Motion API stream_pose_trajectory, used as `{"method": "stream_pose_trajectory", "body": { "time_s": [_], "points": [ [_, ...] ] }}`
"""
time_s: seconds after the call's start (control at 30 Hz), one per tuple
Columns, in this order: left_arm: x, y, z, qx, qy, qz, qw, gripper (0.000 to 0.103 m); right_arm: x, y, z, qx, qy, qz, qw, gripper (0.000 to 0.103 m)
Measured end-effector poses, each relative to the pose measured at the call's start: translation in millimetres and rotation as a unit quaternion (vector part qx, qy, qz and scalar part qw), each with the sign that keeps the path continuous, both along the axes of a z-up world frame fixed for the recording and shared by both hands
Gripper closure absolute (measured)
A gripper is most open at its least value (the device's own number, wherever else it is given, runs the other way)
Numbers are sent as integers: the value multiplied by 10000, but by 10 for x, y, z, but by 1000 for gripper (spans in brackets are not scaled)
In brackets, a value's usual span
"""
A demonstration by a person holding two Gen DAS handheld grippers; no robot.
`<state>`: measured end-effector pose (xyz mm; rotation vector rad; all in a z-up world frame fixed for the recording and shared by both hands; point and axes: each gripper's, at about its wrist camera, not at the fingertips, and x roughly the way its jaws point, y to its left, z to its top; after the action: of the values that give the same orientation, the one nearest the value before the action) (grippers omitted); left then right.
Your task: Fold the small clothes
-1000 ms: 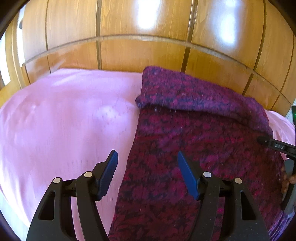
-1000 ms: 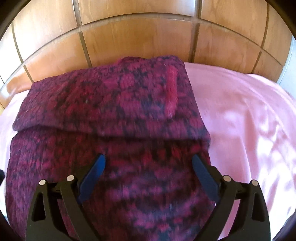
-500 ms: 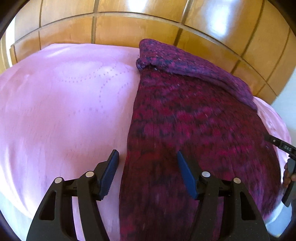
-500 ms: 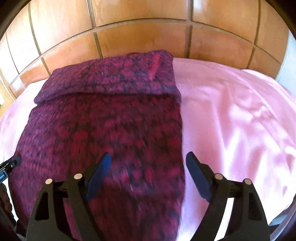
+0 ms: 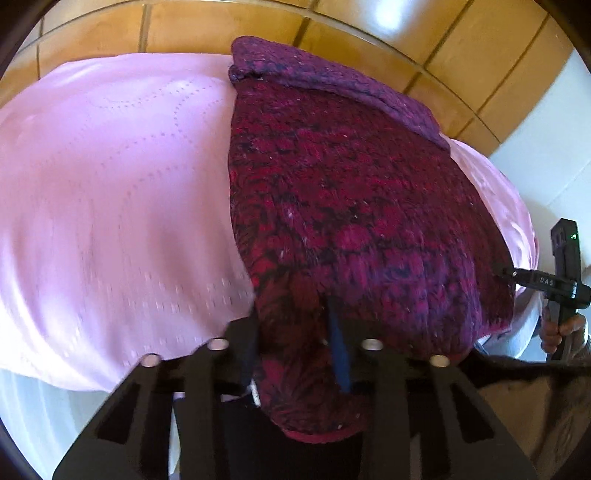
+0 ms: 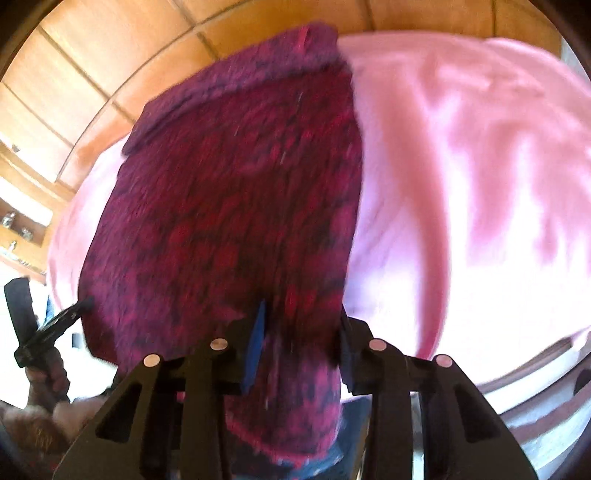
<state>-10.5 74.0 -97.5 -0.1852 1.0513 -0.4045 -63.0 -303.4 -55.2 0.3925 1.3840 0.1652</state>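
Note:
A dark red and purple knitted sweater [image 5: 351,192] lies lengthwise on the pink bed cover [image 5: 110,184], its far end folded over near the headboard. My left gripper [image 5: 295,350] is shut on the sweater's near left corner at the bed's front edge. My right gripper [image 6: 299,347] is shut on the near right corner of the sweater [image 6: 240,192]. The near hem hangs down between the fingers in both views. The right gripper also shows at the right edge of the left wrist view [image 5: 554,284], and the left gripper at the left edge of the right wrist view [image 6: 44,325].
A glossy wooden panelled headboard [image 5: 406,22] runs behind the bed. The pink cover [image 6: 480,166] spreads wide on both sides of the sweater. A white wall [image 5: 554,147] stands at the right. A shelf with small items [image 6: 18,229] is at the far left.
Both grippers have drawn back to the sweater's near hem and closed on its two near corners. The hem has lifted off the bed edge.

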Motion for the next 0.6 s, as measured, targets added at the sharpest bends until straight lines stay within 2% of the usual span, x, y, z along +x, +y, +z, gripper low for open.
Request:
{"method": "stream_pose_trajectory", "body": {
  "time_s": [0.07, 0.13, 0.23, 0.33, 0.47, 0.6],
  "points": [
    [-1, 28, 56, -127, -34, 56, 9999, 86, 9, 61, -8, 140, 112, 115, 9998, 79],
    [17, 121, 183, -558, -113, 124, 9983, 88, 53, 20, 81, 473, 46, 35, 9989, 83],
    [98, 240, 412, -1198, -342, 175, 9921, 89, 178, -70, 261, 975, -295, -216, 9946, 85],
    [292, 275, 545, -1609, -513, 219, 9854, 89, 348, -101, 357, 1262, -594, -424, 9893, 85],
    [720, 220, 572, -1804, -514, 380, 9815, 89, 674, -118, 329, 1354, -798, -688, 9852, 85],
    [1250, 190, 429, -2014, -225, 693, 9768, 89, 1004, -111, 217, 1203, -809, -959, 9848, 85]
  ]
}}
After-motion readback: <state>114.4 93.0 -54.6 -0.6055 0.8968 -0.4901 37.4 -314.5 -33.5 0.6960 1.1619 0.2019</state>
